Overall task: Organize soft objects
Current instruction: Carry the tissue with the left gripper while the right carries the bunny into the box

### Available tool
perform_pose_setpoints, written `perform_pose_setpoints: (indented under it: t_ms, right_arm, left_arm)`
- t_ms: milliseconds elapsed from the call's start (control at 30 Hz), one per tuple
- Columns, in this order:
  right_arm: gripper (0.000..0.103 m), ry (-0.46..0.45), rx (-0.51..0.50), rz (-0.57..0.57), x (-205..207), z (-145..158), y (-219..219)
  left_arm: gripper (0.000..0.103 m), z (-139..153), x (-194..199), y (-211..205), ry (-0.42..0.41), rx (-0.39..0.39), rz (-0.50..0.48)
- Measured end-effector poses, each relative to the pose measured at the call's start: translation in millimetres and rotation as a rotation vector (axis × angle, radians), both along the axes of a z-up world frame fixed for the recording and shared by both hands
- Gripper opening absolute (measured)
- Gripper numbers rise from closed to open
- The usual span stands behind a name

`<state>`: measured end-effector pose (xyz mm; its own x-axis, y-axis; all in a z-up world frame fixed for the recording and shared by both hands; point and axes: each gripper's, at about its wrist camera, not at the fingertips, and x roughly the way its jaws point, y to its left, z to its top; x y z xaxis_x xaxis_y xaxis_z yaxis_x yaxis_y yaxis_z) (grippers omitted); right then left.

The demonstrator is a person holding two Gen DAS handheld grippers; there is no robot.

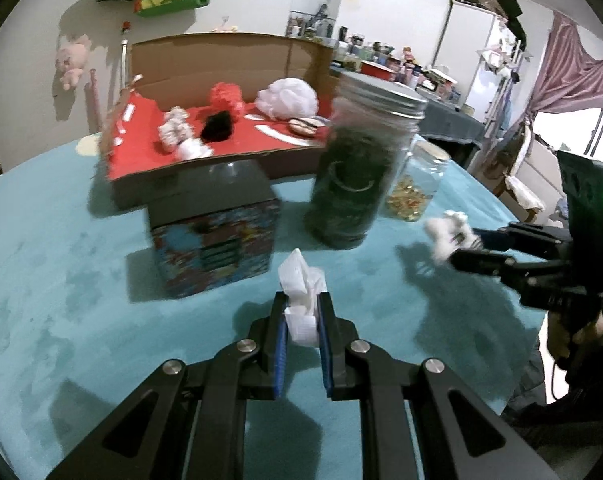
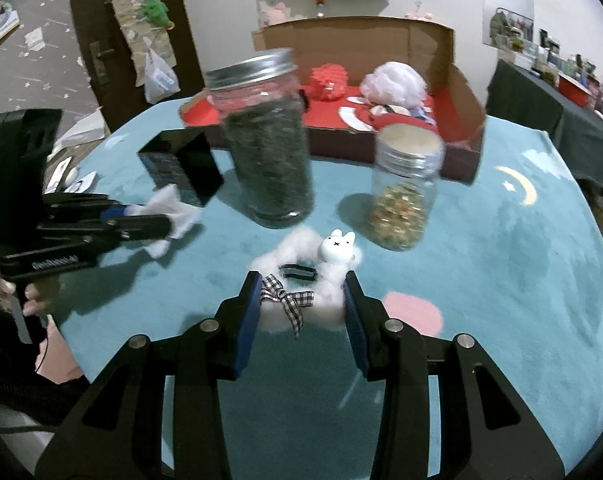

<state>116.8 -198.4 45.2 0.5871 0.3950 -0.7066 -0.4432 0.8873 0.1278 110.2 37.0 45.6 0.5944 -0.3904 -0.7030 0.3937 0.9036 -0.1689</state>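
Your left hand-held gripper [image 1: 303, 312] clenches a crumpled white tissue [image 1: 301, 280], your right hand-held gripper [image 2: 303, 296] grasps a fluffy white bunny scrunchie [image 2: 307, 280], and the red-lined open cardboard box [image 1: 229, 60] lies ahead, past the jars.

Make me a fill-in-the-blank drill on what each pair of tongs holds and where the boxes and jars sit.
1. The left tongs are shut on a white ____.
2. The right tongs grip a fluffy white scrunchie bearing a small ____ figure.
3. The red pompom lies inside the ____ box.

Missing words: tissue; rabbit; cardboard
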Motion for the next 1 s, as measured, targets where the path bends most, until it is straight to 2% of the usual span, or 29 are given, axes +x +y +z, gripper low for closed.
perform_pose_setpoints:
  t_ms: [300, 533, 733, 1000]
  right_arm:
    - [0.038, 0.016, -0.017, -0.064, 7.0, -3.7, -26.3]
    - [0.038, 0.011, -0.056, -0.100, 13.8, -6.3, -41.5]
    - [0.038, -0.011, -0.096, -0.124, 22.2, -4.0, -53.2]
    - [0.038, -0.058, -0.173, -0.121, 42.0, 0.2, -61.3]
  left_arm:
    - [0.015, -4.5, -1.0, 37.5, 0.017, 0.042, 0.092]
    - [0.015, -7.5, 13.4, 64.9, 0.022, 0.067, 0.149]
    - [0.015, -9.3, 30.9, 72.5, 0.003, 0.110, 0.133]
    - [0.015, -6.8, 54.7, 73.4, -0.021, 0.124, 0.054]
